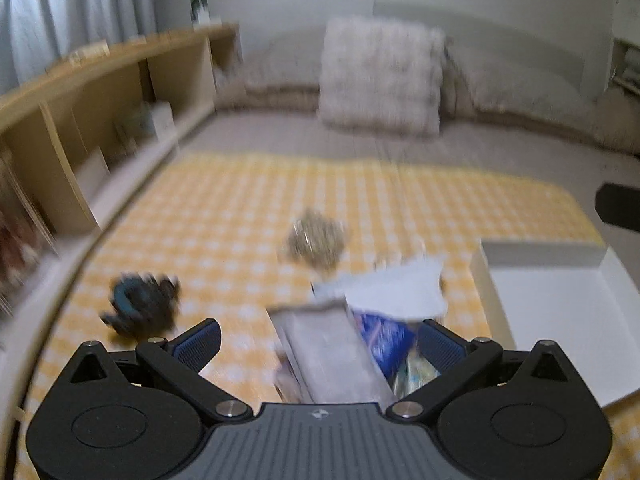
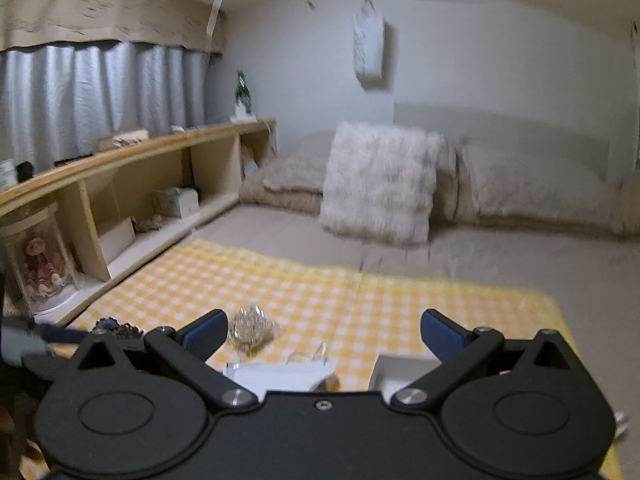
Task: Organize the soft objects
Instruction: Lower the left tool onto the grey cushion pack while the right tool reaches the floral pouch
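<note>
On a yellow checked cloth (image 1: 224, 216) lie several soft things: a dark teal and black bundle (image 1: 140, 306), a crinkled gold-brown bundle (image 1: 316, 240), a white cloth piece (image 1: 396, 288) and a grey and blue packet (image 1: 340, 352). My left gripper (image 1: 320, 338) is open, its fingers on either side of the packet, above it. The view is blurred. My right gripper (image 2: 322, 332) is open and empty above the cloth (image 2: 360, 300). The gold bundle (image 2: 252, 328) sits beside its left finger. The white cloth piece (image 2: 280, 376) lies below.
A white open box (image 1: 560, 308) stands on the cloth at the right, also in the right wrist view (image 2: 400, 368). A wooden shelf (image 2: 140, 184) runs along the left. A furry pillow (image 2: 380, 184) and grey cushions (image 2: 540, 192) lie at the back.
</note>
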A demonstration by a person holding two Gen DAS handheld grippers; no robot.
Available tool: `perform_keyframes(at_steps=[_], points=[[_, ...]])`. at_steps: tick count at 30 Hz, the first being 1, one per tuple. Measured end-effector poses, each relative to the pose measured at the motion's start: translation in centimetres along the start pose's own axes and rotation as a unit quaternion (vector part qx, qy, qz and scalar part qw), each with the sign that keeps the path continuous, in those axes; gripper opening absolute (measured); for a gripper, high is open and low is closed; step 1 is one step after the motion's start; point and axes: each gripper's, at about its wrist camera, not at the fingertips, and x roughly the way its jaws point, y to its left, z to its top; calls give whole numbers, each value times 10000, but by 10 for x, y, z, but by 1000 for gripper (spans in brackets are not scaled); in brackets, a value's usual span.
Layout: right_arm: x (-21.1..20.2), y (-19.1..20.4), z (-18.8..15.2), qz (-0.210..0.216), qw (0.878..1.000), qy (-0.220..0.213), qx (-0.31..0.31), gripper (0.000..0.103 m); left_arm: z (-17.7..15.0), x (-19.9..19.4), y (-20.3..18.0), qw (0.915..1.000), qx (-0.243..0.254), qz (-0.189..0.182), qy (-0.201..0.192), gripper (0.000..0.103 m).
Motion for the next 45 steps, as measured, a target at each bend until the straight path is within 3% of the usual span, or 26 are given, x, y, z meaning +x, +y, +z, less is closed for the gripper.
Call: perform_keyframes(at_steps=[4,8,11,16,22,28,32,39,45], points=[[39,-6,-8,31,9964,665,516,103,-7,26,-2,9983,-180,-10,562,103],[76,-16,-26,423,9797,1503,1258,103,-10,48,-5,9958,-283,32,871,103],[97,-13,-40,548,9691,1906,1464,101,-10,63,-8,9949,-255,158,967,102],[126,-9,-58,720,9513,2486,1673,78,-13,81,-9,9918,-300,178,1227,97],[145,-6,-74,1005,9281,3082,1834,68,-16,94,-10,9905,-96,196,1361,92],[159,-5,-91,941,9129,3456,1959,68,-20,100,1,9882,-189,180,1507,85],[164,2,-98,987,9101,3577,1844,68,-19,98,3,9892,-139,112,1453,76],[170,16,-106,1072,9023,3769,1797,67,-12,96,-3,9905,588,76,1240,76],[176,22,-112,1067,8989,3873,1750,67,-7,105,6,9894,831,-174,1176,82]])
